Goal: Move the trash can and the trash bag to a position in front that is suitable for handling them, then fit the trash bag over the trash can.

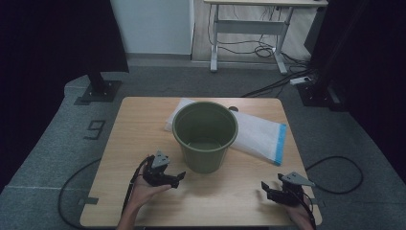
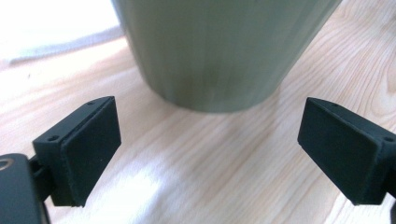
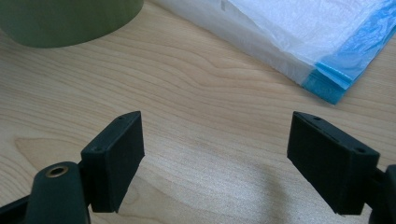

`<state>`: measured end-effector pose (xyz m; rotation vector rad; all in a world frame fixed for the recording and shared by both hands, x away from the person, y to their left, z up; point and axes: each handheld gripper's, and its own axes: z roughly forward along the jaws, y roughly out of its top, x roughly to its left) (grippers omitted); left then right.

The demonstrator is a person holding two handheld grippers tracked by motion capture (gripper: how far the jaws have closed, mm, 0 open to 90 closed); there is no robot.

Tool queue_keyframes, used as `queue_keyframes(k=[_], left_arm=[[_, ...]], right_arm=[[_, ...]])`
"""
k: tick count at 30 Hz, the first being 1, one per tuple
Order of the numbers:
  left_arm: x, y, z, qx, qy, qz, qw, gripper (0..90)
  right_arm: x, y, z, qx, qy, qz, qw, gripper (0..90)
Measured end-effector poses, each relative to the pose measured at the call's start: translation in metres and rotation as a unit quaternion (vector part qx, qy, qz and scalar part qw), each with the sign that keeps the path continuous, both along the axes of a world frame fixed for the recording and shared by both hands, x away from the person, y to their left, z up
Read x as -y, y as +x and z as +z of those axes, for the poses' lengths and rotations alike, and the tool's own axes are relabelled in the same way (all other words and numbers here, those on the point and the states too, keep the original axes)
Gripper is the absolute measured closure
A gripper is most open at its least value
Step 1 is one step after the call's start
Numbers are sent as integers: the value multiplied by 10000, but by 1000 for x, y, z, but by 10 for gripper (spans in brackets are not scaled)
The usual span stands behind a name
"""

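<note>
A: Report the bucket position.

B: The green bucket (image 1: 205,135) stands upright at the centre of the wooden table (image 1: 129,143), mouth open. A white bag with a blue edge (image 1: 261,134) lies flat behind it, toward 2 o'clock; whether the two touch cannot be confirmed from the high view.

A: Left gripper status?

B: The left gripper (image 1: 178,177) sits at 7 o'clock from the bucket, just beside its base, jaws spread wide with nothing between them. Its own view faces the bucket wall.

A: Right gripper?

B: The right gripper (image 1: 264,187) rests at 4 o'clock, well apart from the bucket, jaws likewise spread over bare wood.
</note>
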<state>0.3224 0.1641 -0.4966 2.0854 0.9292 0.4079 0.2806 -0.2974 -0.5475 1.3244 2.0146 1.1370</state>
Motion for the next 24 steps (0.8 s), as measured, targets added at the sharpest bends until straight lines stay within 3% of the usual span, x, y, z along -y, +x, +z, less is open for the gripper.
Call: queue_keyframes(k=[7,16,24], left_arm=[[-13,-3,-6,-90,-48,128,9999,59],[-19,-9,-5,-62,-39,148,9999,57],[-27,-19,-18,-165,67,288,9994,49]], right_arm=[[-1,2,0,11,-28,-8,10000,182],[0,12,7,124,-56,-93,9999,180],[-15,46,23,307,-205,31,9993,180]])
